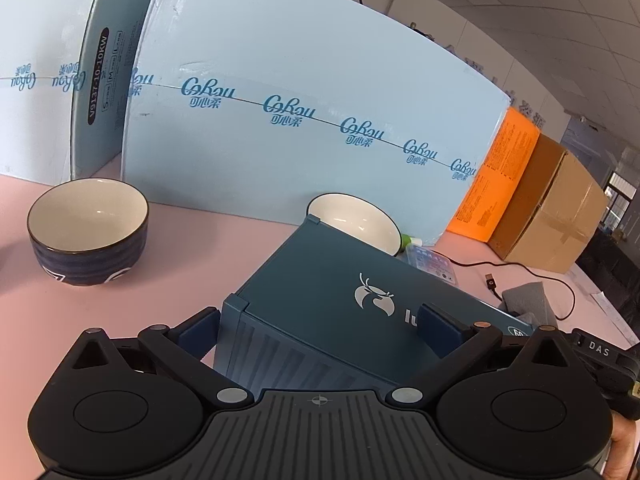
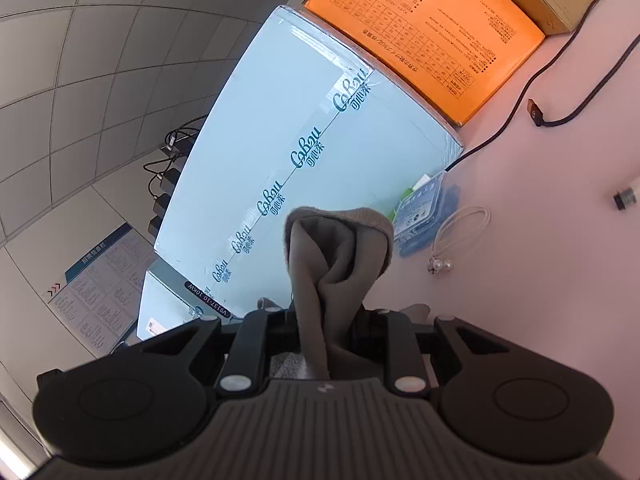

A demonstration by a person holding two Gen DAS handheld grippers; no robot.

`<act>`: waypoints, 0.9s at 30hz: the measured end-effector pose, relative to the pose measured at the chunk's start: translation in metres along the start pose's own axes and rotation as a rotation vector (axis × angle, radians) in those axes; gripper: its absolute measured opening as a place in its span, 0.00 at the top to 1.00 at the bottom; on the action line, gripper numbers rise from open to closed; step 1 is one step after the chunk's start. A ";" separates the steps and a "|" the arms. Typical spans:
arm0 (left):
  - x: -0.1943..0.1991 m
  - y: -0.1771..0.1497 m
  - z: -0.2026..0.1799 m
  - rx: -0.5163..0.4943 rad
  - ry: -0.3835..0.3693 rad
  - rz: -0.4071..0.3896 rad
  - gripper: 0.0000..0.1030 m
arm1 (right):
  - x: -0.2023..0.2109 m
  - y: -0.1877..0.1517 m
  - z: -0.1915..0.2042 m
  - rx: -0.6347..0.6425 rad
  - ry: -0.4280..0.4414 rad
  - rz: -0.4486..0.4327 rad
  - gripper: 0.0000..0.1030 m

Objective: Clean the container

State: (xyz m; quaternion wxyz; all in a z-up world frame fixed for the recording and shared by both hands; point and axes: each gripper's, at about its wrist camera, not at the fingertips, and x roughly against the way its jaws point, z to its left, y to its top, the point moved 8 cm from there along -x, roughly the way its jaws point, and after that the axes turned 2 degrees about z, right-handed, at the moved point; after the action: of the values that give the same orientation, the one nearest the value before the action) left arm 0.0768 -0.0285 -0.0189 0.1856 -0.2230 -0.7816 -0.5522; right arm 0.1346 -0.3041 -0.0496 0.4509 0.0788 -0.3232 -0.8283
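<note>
Two tongs at work: our left tongs [image 1: 318, 320] gape wide around the dark blue container [image 1: 332, 300] on the pink worktop [image 1: 160, 280], not pressing. It looks stiff, light and smooth, so we'd clamp its flat sides. Right tongs [image 2: 328, 320] pinch the soft grey cloth [image 2: 336, 248].

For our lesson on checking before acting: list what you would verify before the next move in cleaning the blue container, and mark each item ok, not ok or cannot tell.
1. Cloth held in right claw: ok, pinched between the fingers.
2. Left claw wide around the blue container: ok, fingers either side.
3. Left pads pressing the container: not ok, gaps show.
4. Container resting flat on pink table: cannot tell.
5. Bowl apart from the container: ok.
6. Cloth touching the container: cannot tell.
</note>
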 end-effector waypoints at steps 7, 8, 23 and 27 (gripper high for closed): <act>-0.006 -0.003 -0.015 -0.006 0.002 -0.024 0.00 | 0.049 -0.030 0.019 0.062 -0.009 0.012 0.77; -0.007 -0.004 -0.019 -0.003 0.012 -0.038 0.00 | 0.055 -0.036 0.022 0.058 -0.006 0.010 0.77; 0.088 -0.012 -0.018 -0.044 0.093 -0.362 0.00 | 0.102 -0.080 0.067 0.382 -0.192 -0.265 0.77; 0.091 -0.039 -0.006 -0.139 0.162 -0.333 0.00 | 0.106 -0.088 0.074 0.445 -0.216 -0.315 0.77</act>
State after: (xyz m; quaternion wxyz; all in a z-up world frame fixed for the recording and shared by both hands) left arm -0.0201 -0.0326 0.0018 0.1382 -0.0579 -0.7503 -0.6439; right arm -0.0196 -0.3208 -0.0286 0.2513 0.1364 -0.5267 -0.8005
